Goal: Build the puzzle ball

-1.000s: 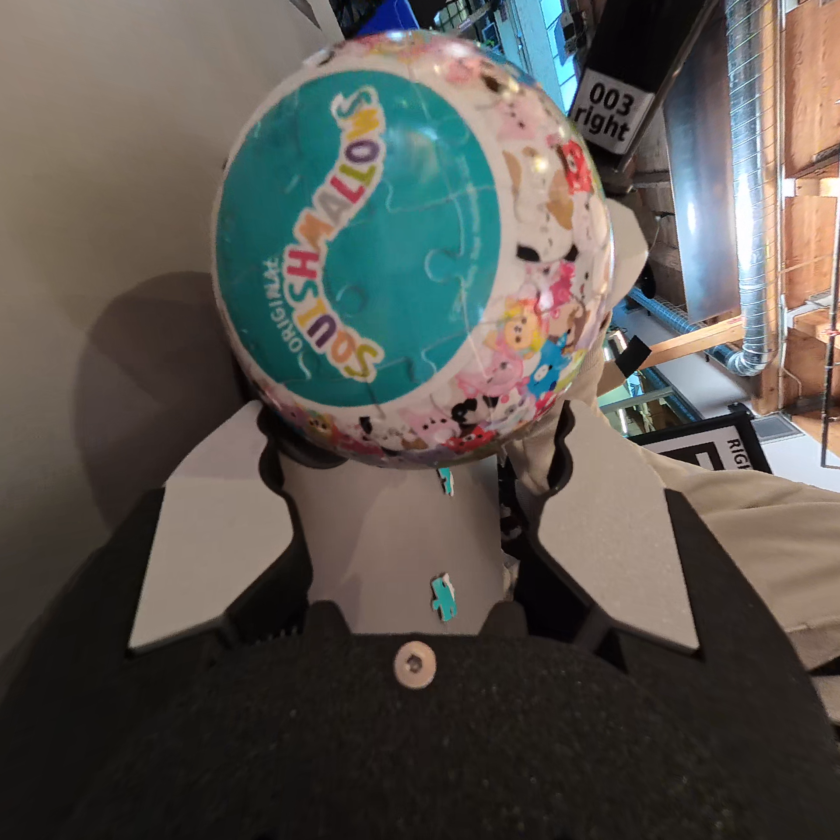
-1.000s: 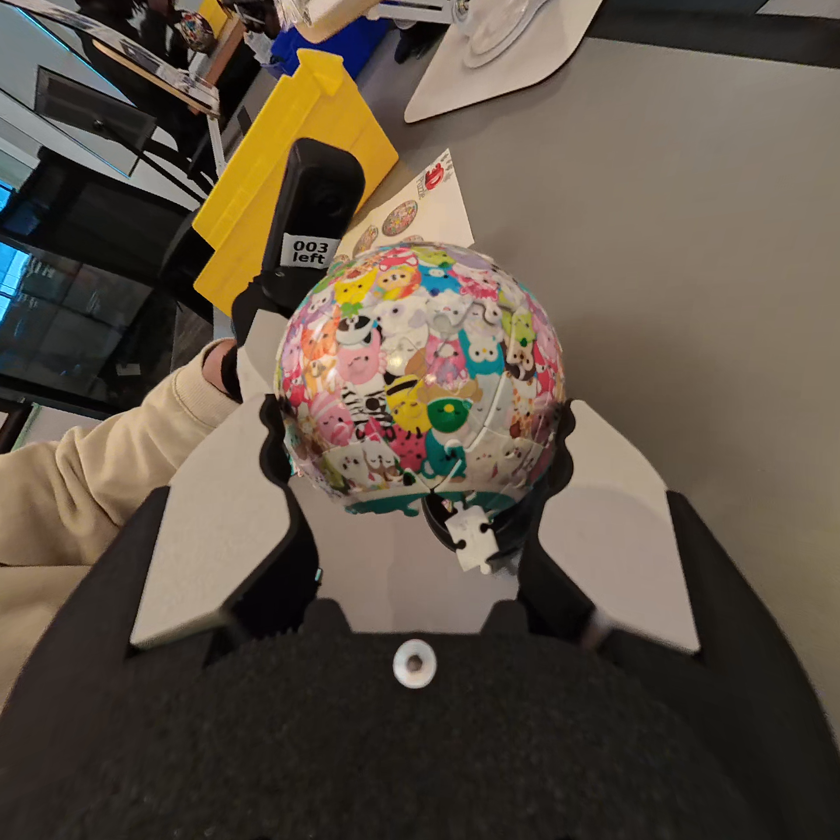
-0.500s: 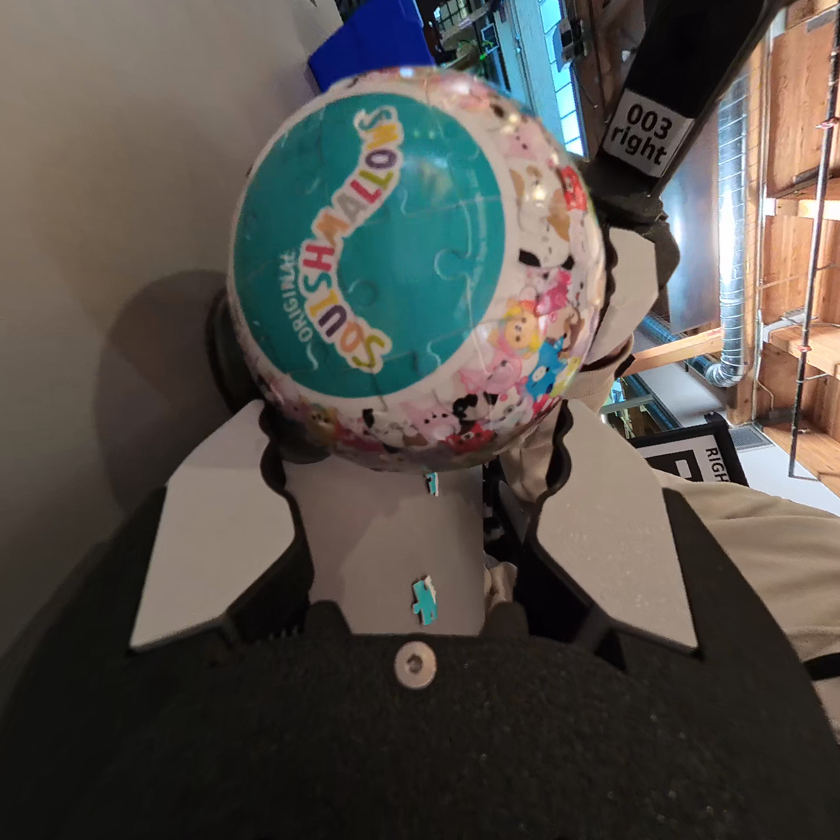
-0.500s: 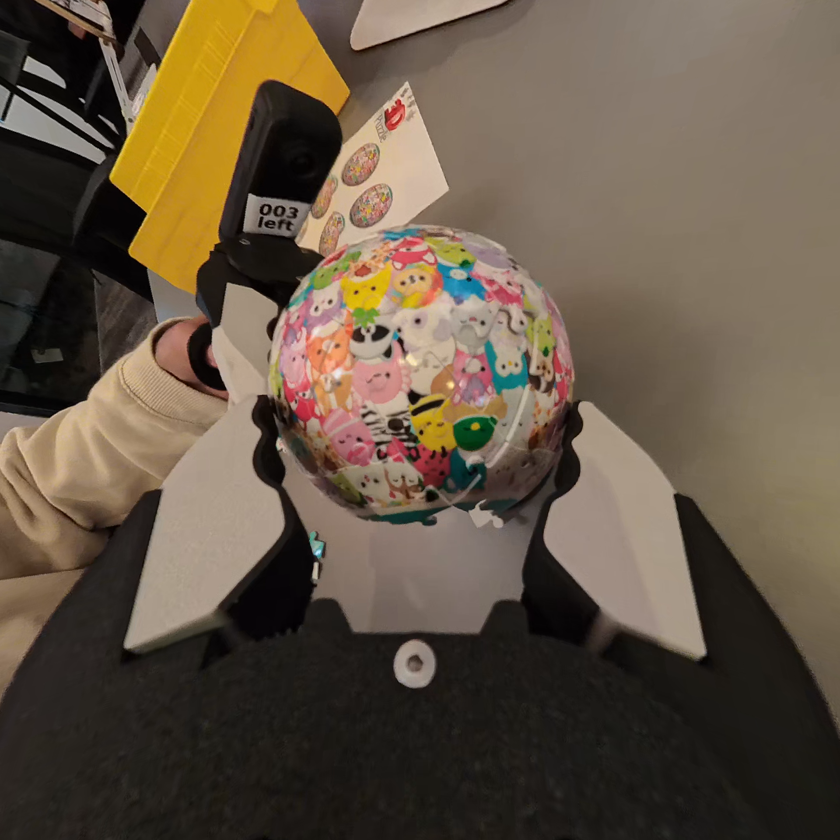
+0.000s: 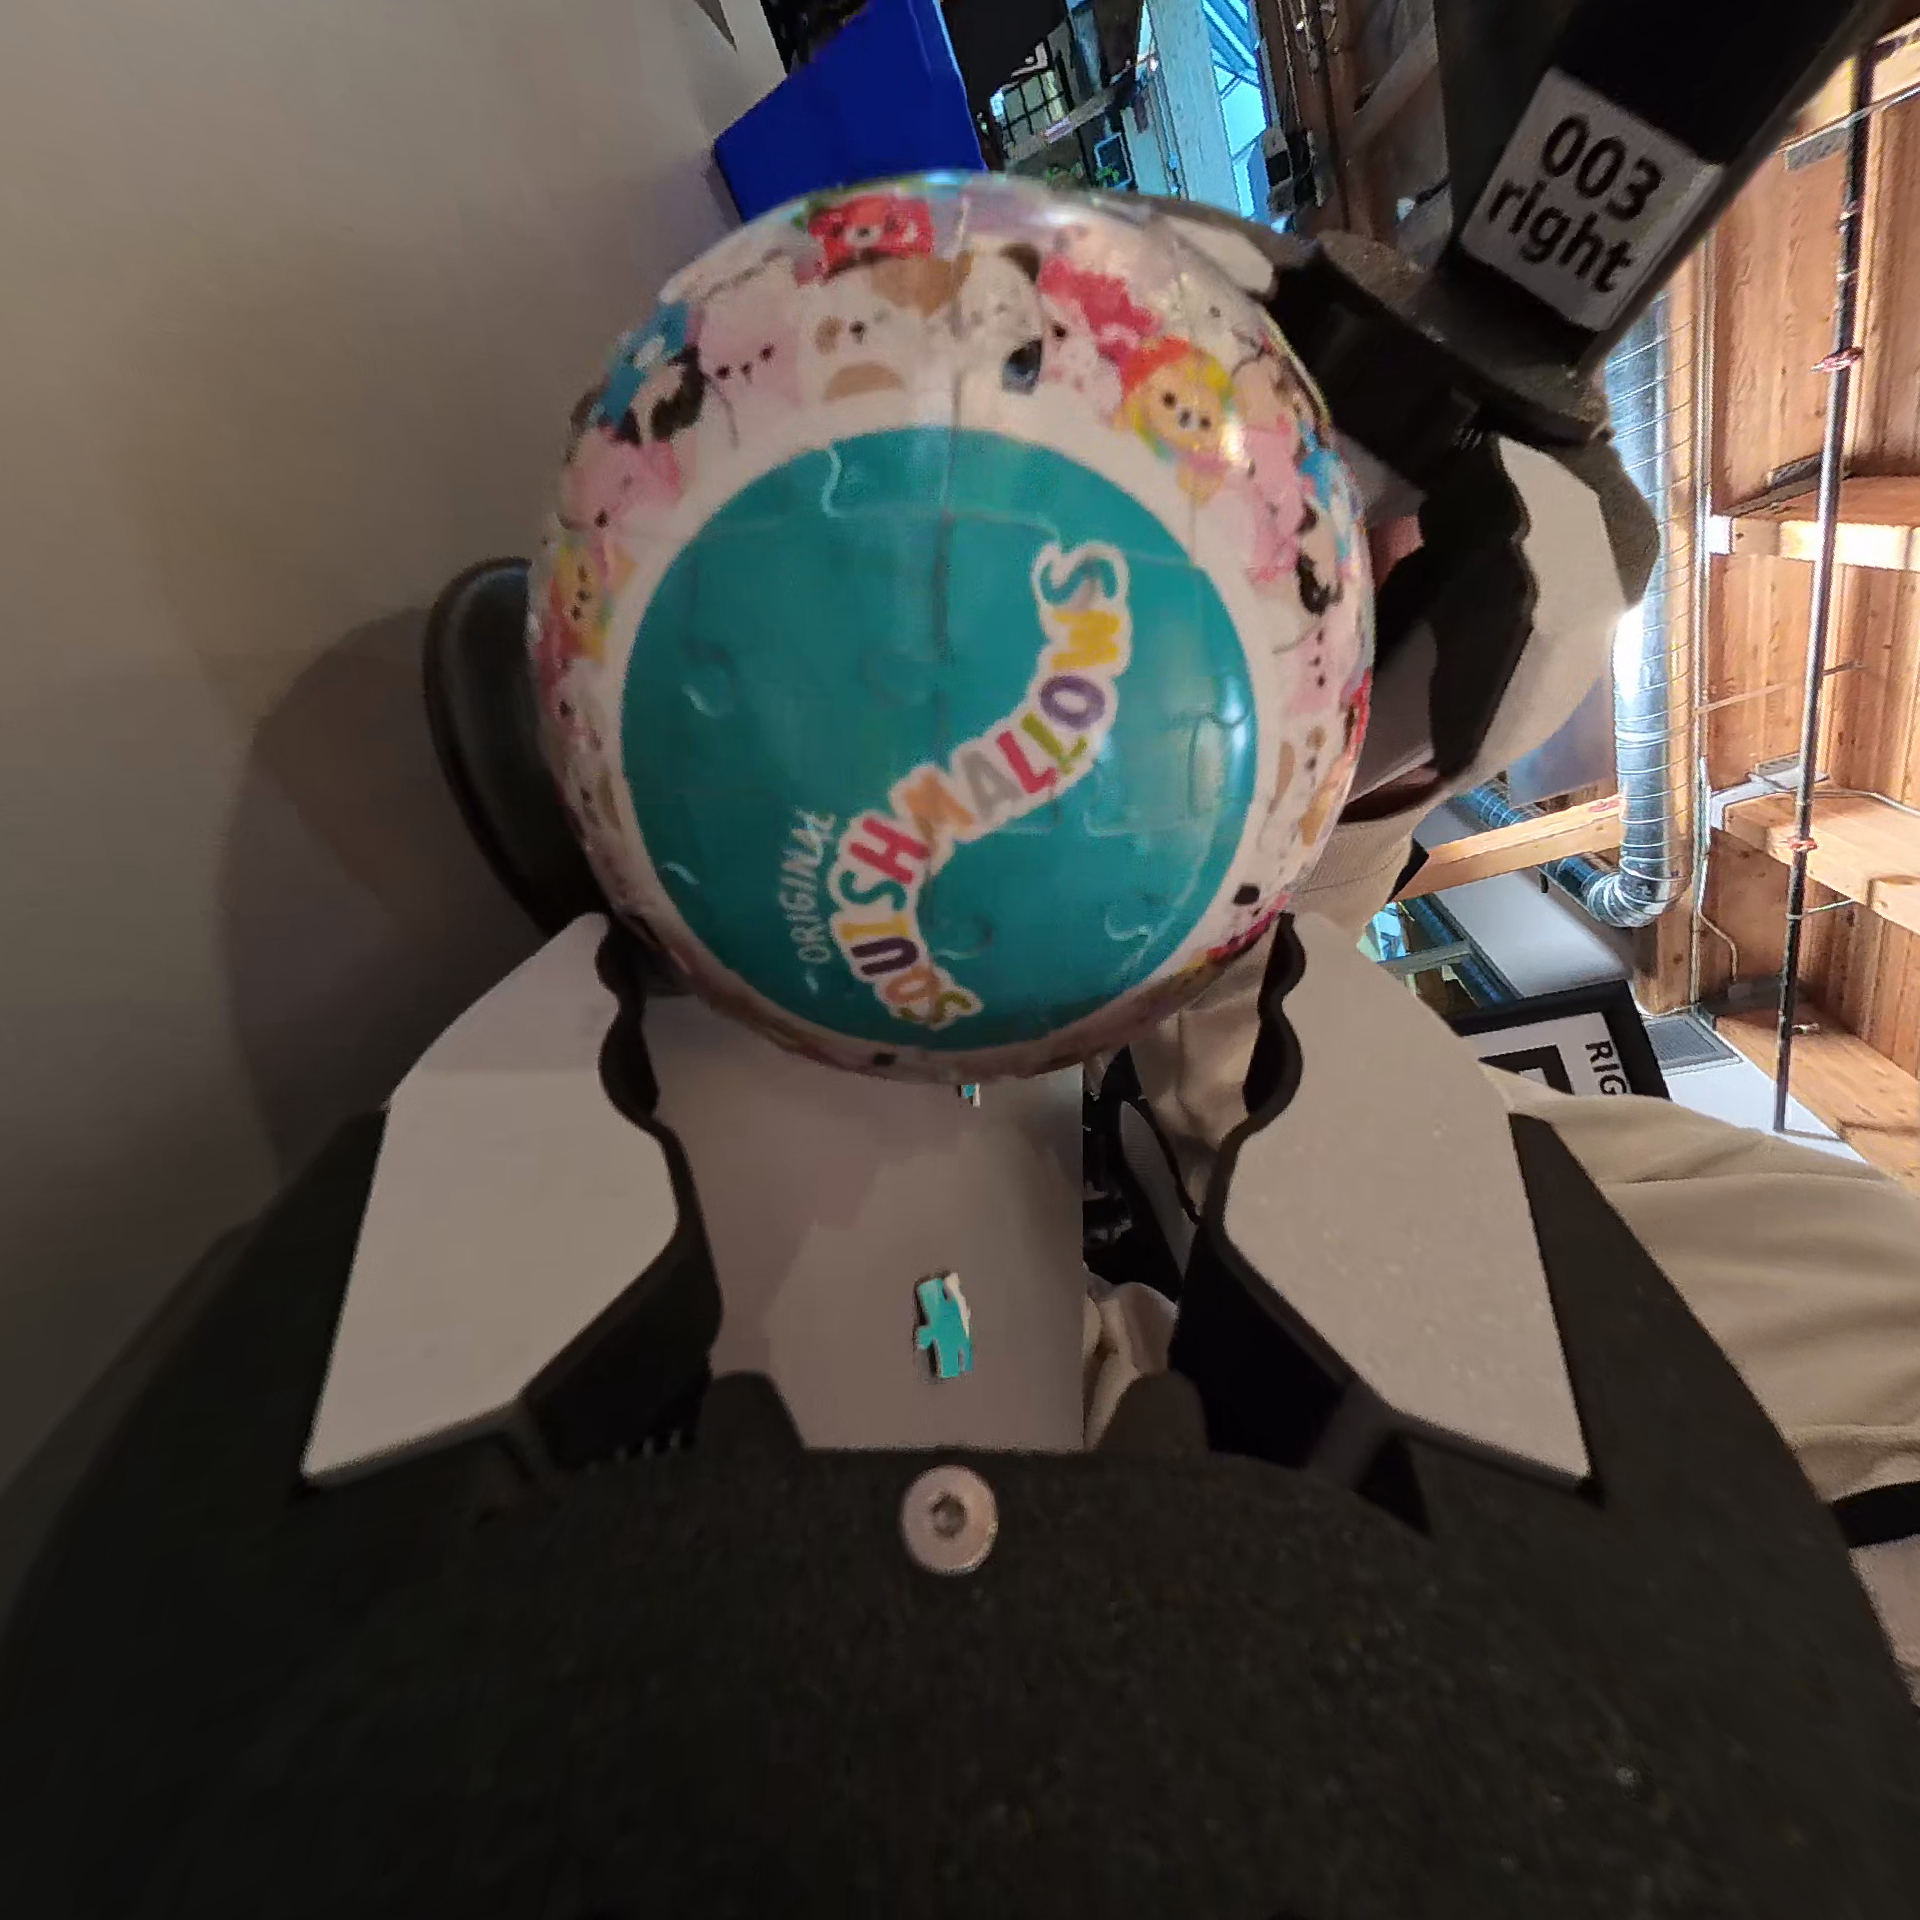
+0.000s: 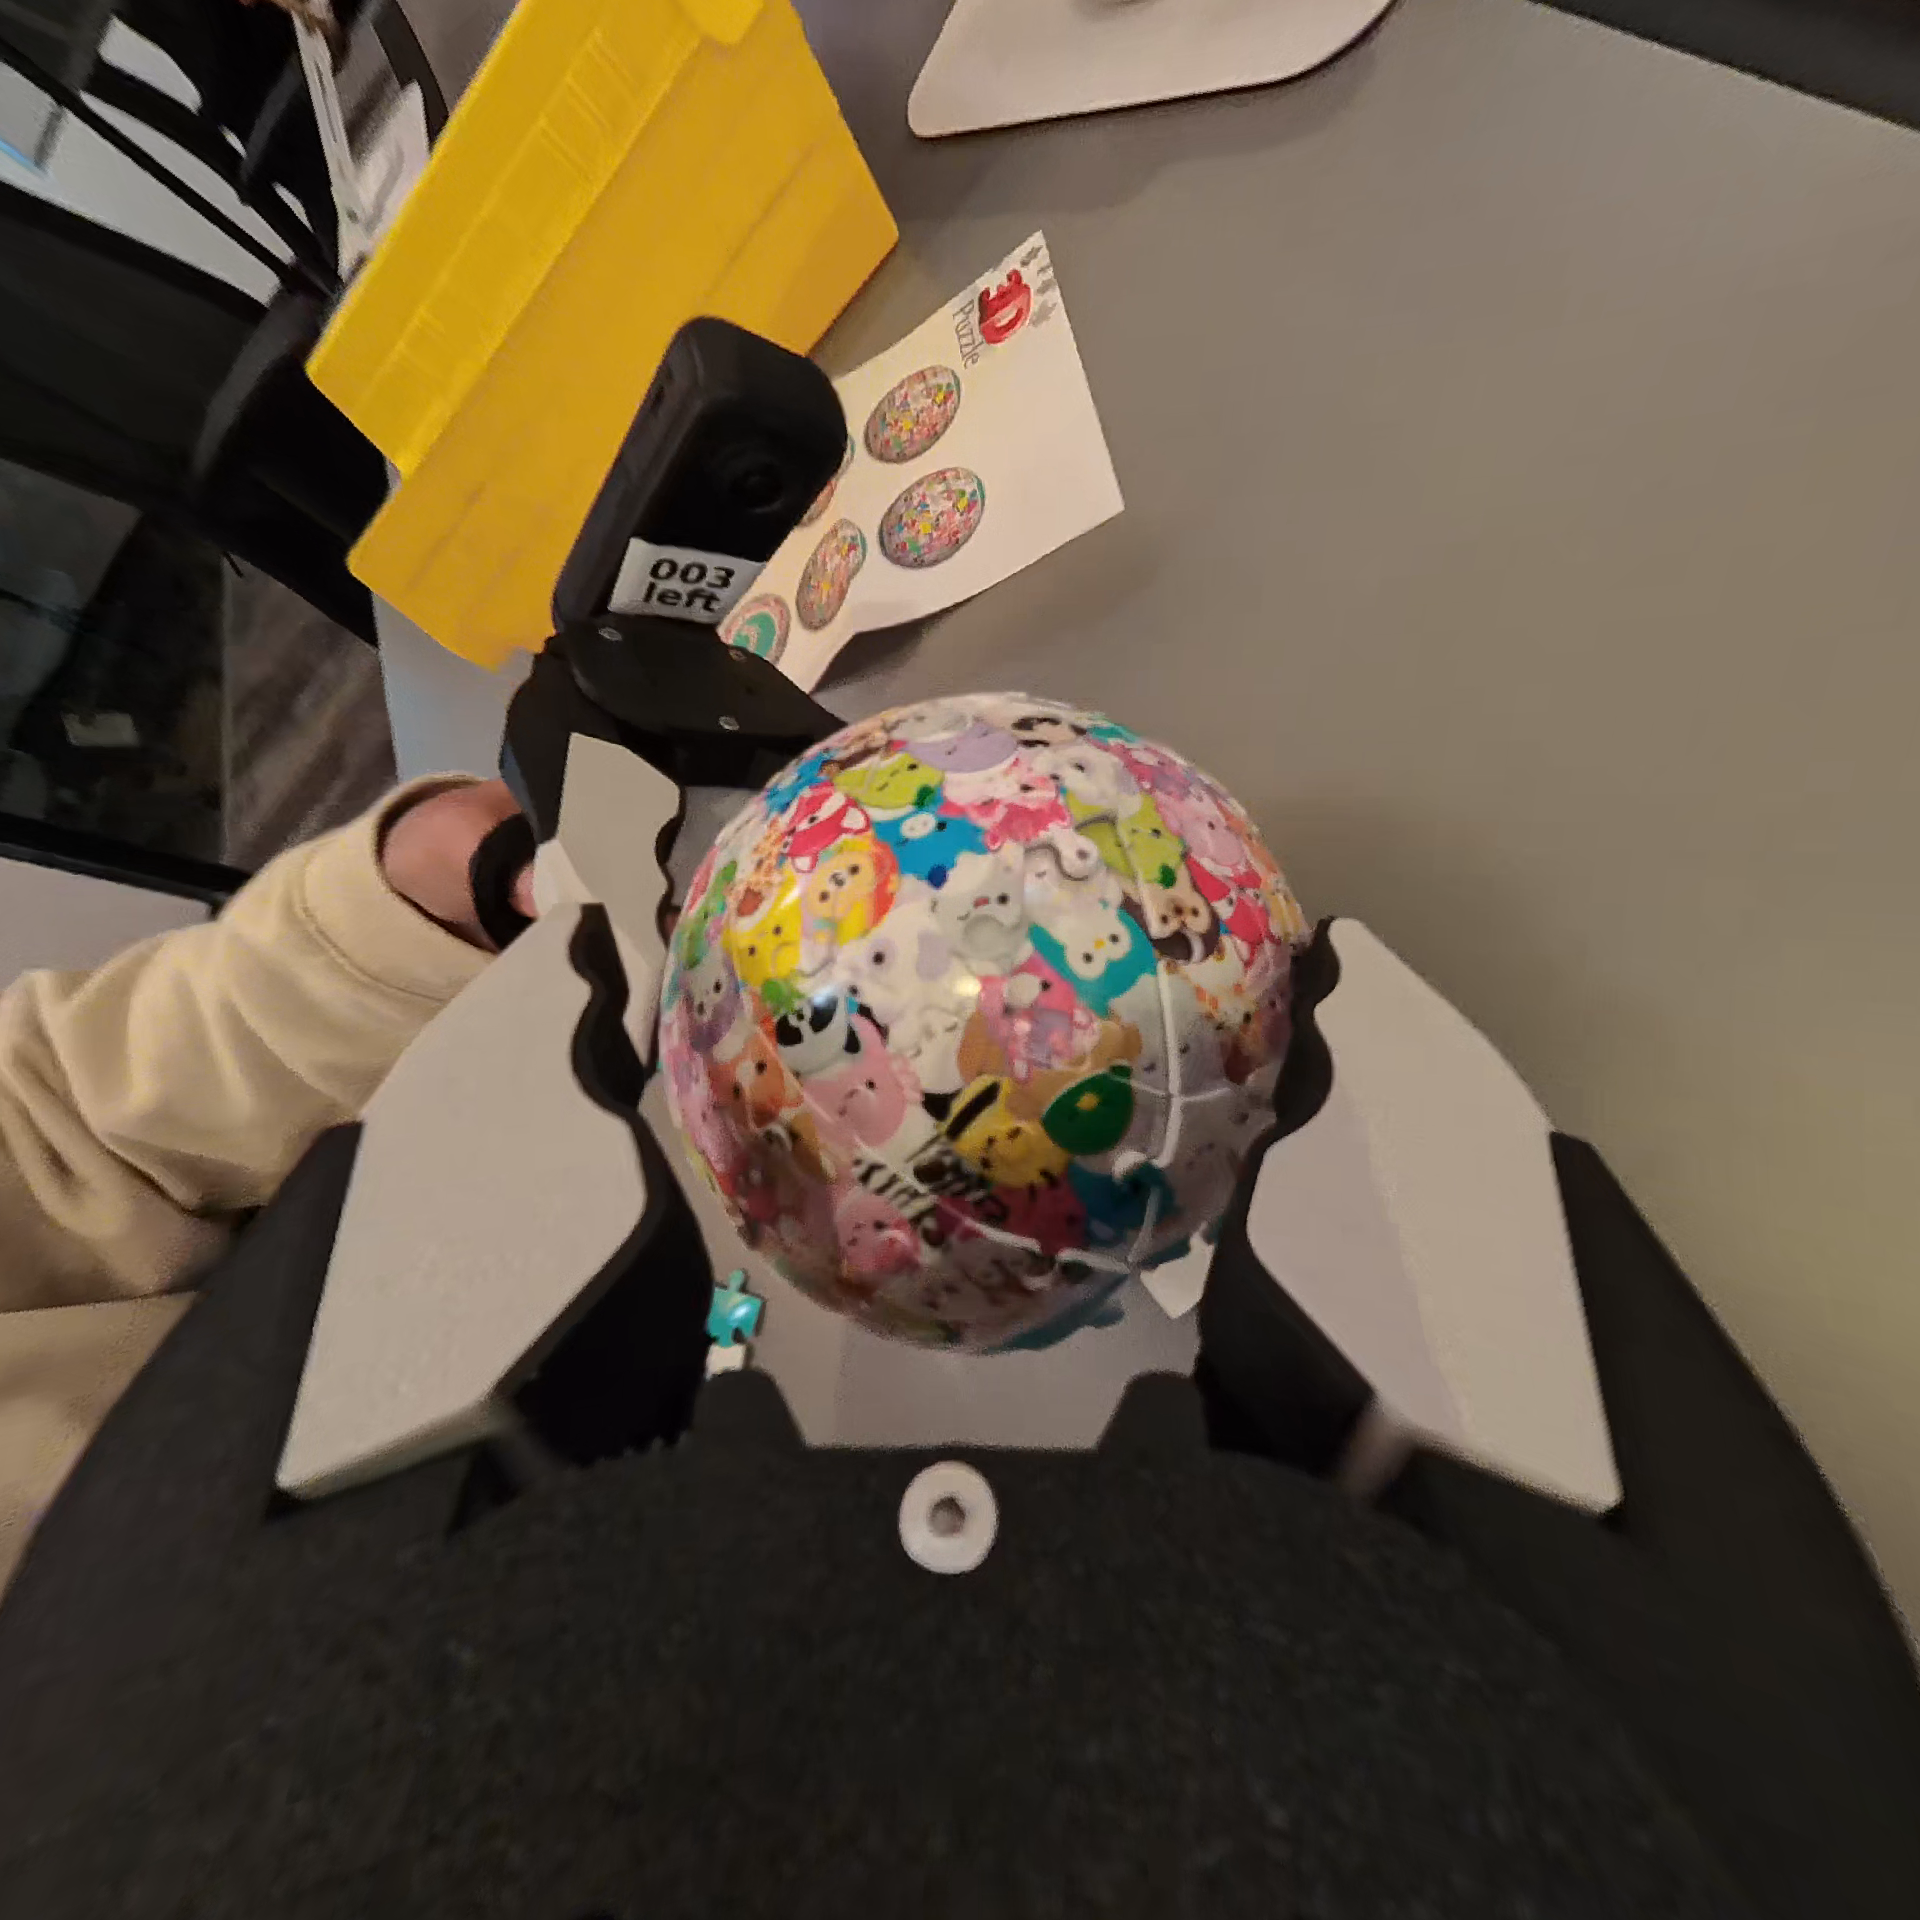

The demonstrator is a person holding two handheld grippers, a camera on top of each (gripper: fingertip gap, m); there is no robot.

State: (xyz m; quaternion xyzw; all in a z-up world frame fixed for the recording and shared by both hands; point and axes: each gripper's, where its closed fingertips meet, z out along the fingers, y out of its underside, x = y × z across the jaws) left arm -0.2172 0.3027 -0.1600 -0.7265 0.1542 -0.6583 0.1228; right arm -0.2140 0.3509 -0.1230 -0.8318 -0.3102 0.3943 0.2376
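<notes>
The puzzle ball (image 5: 935, 644) is covered in cartoon animals and has a teal circle with lettering facing my left wrist camera. My left gripper (image 5: 945, 987) is shut on its near side. The right gripper's fingers (image 5: 1465, 623) clamp it from the far side. In the right wrist view the ball (image 6: 977, 1018) sits between the fingers of my right gripper (image 6: 951, 997), shut on it, and the left gripper (image 6: 665, 748) touches its upper left. A white piece (image 6: 1174, 1283) sticks out at the ball's underside. A loose teal piece (image 5: 940, 1330) lies on the table, also visible in the right wrist view (image 6: 732, 1314).
The grey table (image 6: 1558, 520) carries a yellow bin (image 6: 603, 239), a printed sheet with ball pictures (image 6: 987, 468) and a white mat (image 6: 1122, 62) at the far edge. A blue box (image 5: 852, 135) stands behind. A person's beige sleeve (image 6: 156, 1091) is at left.
The ball has turned between the grippers: the teal circle rotated and now faces the left camera more squarely. The sticking-out white piece shifted toward the right finger. The right gripper tilted over the ball.
</notes>
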